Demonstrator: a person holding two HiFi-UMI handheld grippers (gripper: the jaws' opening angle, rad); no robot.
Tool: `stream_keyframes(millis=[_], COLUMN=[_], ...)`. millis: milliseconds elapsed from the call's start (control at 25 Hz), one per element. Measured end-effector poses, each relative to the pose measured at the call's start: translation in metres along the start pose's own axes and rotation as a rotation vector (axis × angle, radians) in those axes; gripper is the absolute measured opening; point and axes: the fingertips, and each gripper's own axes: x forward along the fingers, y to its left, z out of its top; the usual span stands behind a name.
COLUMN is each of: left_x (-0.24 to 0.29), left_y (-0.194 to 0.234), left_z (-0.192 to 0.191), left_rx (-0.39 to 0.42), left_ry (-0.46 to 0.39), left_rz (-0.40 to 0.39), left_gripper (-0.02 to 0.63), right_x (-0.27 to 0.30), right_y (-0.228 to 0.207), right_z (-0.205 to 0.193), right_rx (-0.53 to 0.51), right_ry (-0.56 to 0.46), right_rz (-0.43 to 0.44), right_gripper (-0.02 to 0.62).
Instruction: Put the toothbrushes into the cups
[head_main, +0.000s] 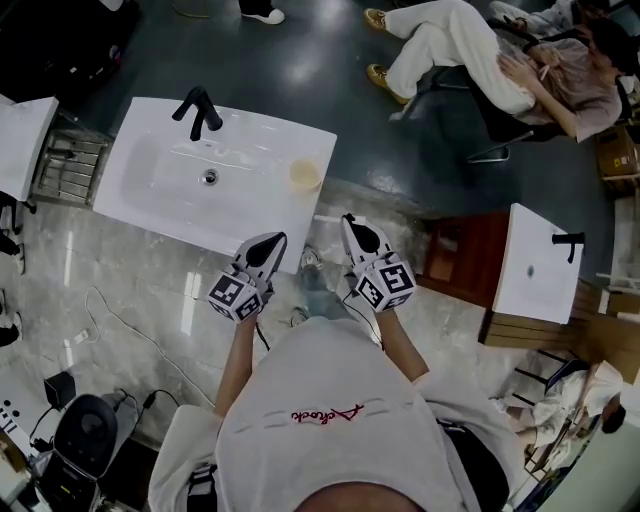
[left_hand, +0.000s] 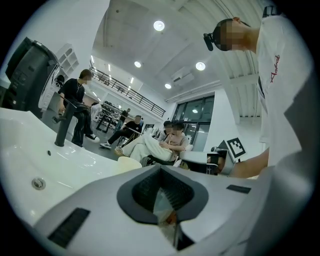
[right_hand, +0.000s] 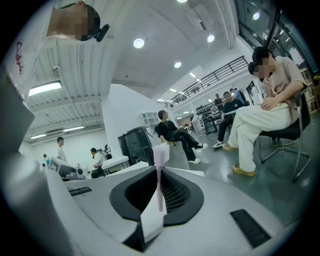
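Observation:
A white sink (head_main: 150, 180) with a black tap (head_main: 198, 110) stands ahead of me. A pale yellow cup (head_main: 305, 175) sits on its right rim, and shows in the left gripper view as the cup (left_hand: 127, 163) just beyond the jaws. My left gripper (head_main: 272, 243) hovers at the sink's near edge. Its jaws (left_hand: 160, 172) look shut, with only a pale sliver and an orange speck deep between the pads. My right gripper (head_main: 352, 226) is off the sink's right corner, near the cup. It (right_hand: 159, 172) is shut on a pink toothbrush (right_hand: 160, 156), bristle head upward.
A second white basin (head_main: 535, 265) on a wooden cabinet stands to the right. A person sits in a chair (head_main: 500, 60) beyond the sink. Cables (head_main: 120, 325) and black equipment (head_main: 80, 435) lie on the floor at the left. A low rack (head_main: 70, 165) adjoins the sink's left side.

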Motion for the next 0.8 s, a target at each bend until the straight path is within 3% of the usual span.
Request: stream_keyframes(millis=[440,600,800], left_x=[-0.004,-0.008,-0.013], left_y=[-0.001,0.004,0.014], left_z=[-0.001,0.002,-0.002], left_rx=[0.001,-0.001,-0.009], left_ry=[-0.017,-0.015,-0.008], left_rz=[0.028,0.047,0.069], left_gripper=[0.009,0.009,0.009], right_x=[0.046,0.068,0.096], right_y=[-0.008,-0.014,-0.023], right_z=[0.092,0.088,0.047], right_rx=[-0.128,-0.128,-0.090], right_ry=[-0.159,-0.147,-0.059], right_rz=[0.073,0.081,0.079], right_gripper=[0.040,0.041,0.040])
